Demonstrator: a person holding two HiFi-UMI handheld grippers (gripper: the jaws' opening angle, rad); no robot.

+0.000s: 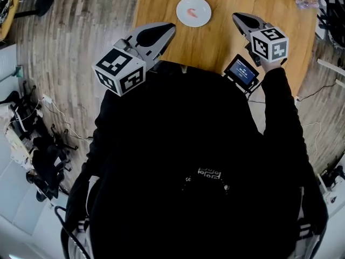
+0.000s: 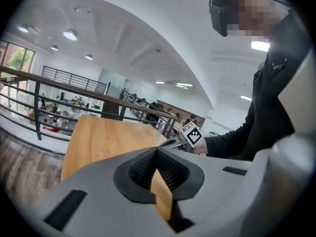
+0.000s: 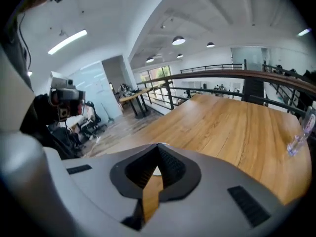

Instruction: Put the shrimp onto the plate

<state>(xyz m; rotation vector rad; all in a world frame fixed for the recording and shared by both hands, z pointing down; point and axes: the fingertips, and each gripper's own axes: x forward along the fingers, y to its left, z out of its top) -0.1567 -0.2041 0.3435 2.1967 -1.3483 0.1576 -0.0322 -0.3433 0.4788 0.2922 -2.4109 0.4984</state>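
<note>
The small orange-pink shrimp (image 1: 192,12) lies on the round white plate (image 1: 202,17), top centre on the wooden counter (image 1: 221,45). The left gripper (image 1: 172,26) and right gripper (image 1: 235,16) flank the plate lower down, both closed on nothing. The placing looks done, so pull both grippers back wide of the plate.

A small orange-pink shrimp (image 1: 192,12) lies curled near the middle of a round white plate (image 1: 204,5), resting on its surface. The plate sits flat on the light wooden worktop (image 1: 215,45), left of the worktop's middle in the head view. The shrimp's finer details are too small to tell.
</note>
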